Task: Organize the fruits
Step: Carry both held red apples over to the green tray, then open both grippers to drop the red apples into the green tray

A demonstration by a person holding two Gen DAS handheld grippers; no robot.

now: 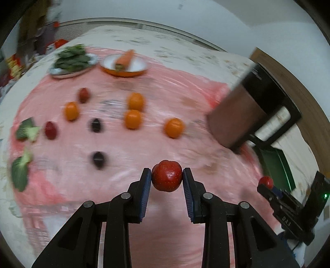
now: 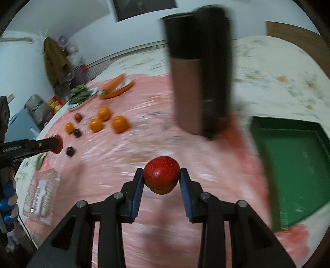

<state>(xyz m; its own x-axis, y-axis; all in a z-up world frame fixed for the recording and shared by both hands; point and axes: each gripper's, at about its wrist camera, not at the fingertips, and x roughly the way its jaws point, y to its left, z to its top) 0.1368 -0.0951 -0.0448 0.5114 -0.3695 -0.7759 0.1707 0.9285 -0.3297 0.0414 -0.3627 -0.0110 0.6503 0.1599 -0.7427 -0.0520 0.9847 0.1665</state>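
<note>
Pale blue-white walls [image 2: 86,22], flat indoor light, both views motion-blurred. Counter under a floral cream cloth [image 1: 132,39] with a pink plastic sheet [image 1: 165,90] on top. Dark framed panel on wall [image 2: 144,8]. Olive coat [image 2: 54,59] hanging in the far corner, cluttered boxes and containers below it. Wooden board [image 2: 297,35] at right. Black chair [image 1: 274,115] beside the counter.

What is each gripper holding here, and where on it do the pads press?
Left gripper holds a strawberry, pads on its two opposite sides. Right gripper holds another strawberry the same way, pads on its sides.
</note>
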